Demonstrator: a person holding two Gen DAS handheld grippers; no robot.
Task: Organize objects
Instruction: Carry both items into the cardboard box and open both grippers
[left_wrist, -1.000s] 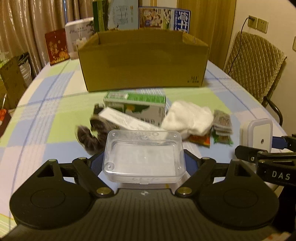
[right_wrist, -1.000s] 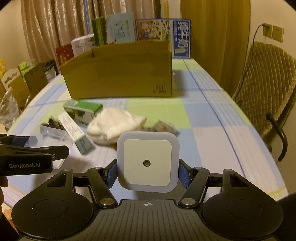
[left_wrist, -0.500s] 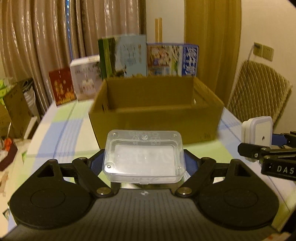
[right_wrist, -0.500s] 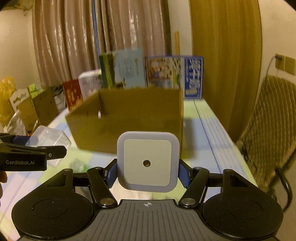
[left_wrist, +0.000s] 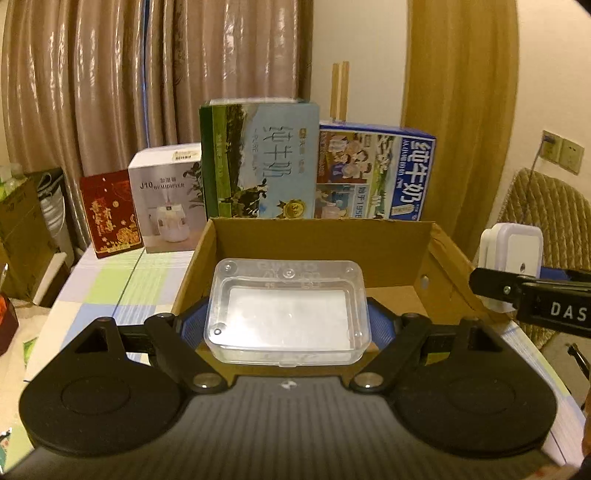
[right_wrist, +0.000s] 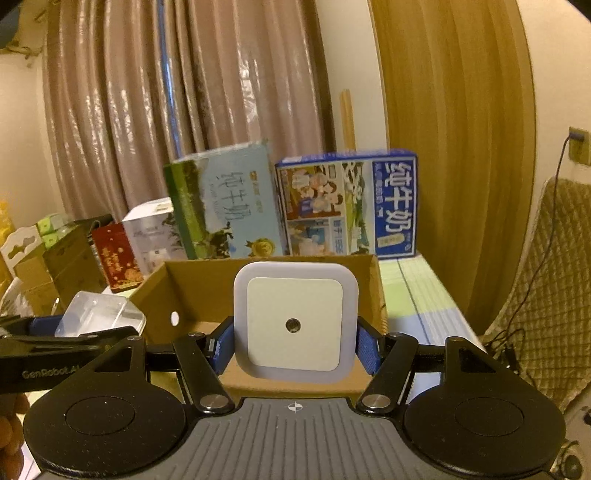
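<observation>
Both grippers lifted up and moved to far cardboard box (left_wrist: 436, 284) since second ago; loose things on table no longer seen; left gripper (left_wrist: 289, 325) squeezes clear plastic case (left_wrist: 288, 314), held over near edge of box; right gripper (right_wrist: 295, 345) squeezes white night light (right_wrist: 295, 323), also at near edge; go further over opening, lower, then let go softly; case long side runs left-right, flat face toward camera; light face toward camera too.
</observation>
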